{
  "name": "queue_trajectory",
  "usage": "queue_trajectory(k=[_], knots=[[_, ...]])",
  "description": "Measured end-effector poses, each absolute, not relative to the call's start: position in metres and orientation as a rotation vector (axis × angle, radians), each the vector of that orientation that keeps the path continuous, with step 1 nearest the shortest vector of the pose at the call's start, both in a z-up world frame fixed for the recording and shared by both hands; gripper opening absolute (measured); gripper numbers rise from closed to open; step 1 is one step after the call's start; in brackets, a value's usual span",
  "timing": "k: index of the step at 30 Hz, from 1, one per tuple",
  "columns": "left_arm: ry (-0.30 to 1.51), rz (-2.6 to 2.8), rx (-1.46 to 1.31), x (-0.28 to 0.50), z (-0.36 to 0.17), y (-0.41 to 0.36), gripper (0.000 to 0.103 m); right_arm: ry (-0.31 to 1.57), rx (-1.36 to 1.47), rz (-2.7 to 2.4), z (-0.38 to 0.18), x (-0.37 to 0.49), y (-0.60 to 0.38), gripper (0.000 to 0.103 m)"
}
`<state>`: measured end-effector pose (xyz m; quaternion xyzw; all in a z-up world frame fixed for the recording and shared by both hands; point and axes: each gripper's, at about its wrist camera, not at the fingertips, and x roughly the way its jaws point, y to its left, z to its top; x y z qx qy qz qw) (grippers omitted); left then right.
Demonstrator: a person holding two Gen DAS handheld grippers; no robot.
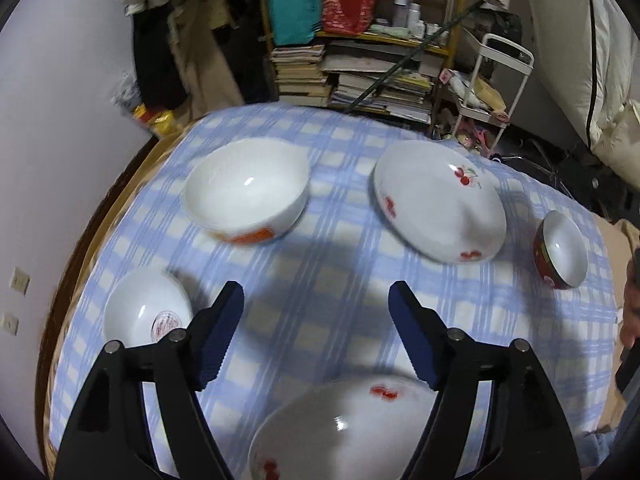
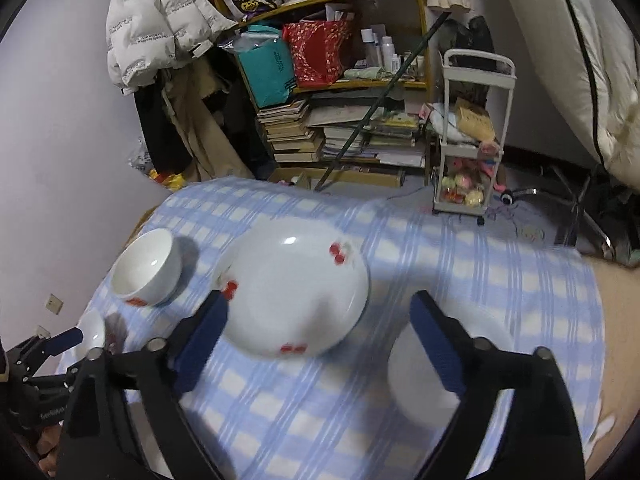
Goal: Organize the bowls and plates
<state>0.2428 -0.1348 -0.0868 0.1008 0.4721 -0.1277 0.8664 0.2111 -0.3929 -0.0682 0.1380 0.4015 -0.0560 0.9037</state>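
Note:
In the left wrist view my left gripper (image 1: 316, 292) is open and empty above the blue checked cloth. A cherry-print plate (image 1: 352, 428) lies just below its fingers. Farther off sit a white bowl with orange marks (image 1: 248, 192), a second cherry plate (image 1: 440, 200), a small white bowl (image 1: 144, 316) at left and a red-sided bowl (image 1: 562, 248) at right. In the right wrist view my right gripper (image 2: 318, 300) is open and empty above the cherry plate (image 2: 296, 288). A white bowl (image 2: 424, 384) sits under its right finger. The orange-marked bowl (image 2: 146, 272) is at left.
The table's wooden edge (image 1: 100, 220) curves at left. Behind stand a shelf of books and bags (image 2: 332, 120), a white trolley (image 2: 472, 140) and hanging clothes. The left gripper (image 2: 60, 340) shows at the right wrist view's left edge.

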Motion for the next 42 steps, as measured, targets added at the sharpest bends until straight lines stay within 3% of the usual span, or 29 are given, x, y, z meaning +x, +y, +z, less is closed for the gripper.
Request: queue_trajectory(k=[10,19,21,23,25,29,31,42], knots=[[1.072,-0.304,0.279,0.303,-0.134,-0.198,0.076,0.963,0.171,-0.052,-0.105,0.292,-0.414,0.102],[1.151,-0.310,0.172,0.344,-0.167,-0.214,0.075,1.143,0.138,-0.074,-0.160,0.335,-0.432,0.102],[1.153,-0.308,0.179,0.348,-0.172,-0.216,0.070,1.175,0.168,-0.071,-0.167,0.340,-0.437,0.097],[1.171,-0.318,0.164,0.352,-0.177,-0.218,0.059,1.203,0.190,-0.061,-0.174,0.344,-0.440,0.076],[1.210,-0.342,0.136,0.358,-0.185,-0.219,0.047,1.224,0.207,-0.035,-0.180,0.346,-0.441,0.063],[1.254,-0.395,0.163,0.361,-0.194,-0.229,0.039,1.273,0.283,0.024,-0.191,0.347,-0.441,0.031],[1.243,-0.411,0.196,0.358,-0.192,-0.235,0.030,1.282,0.275,0.029,-0.192,0.346,-0.438,0.025],[1.282,-0.410,0.157,0.351,-0.181,-0.220,0.026,1.271,0.391,0.006,-0.184,0.326,-0.436,0.023]])
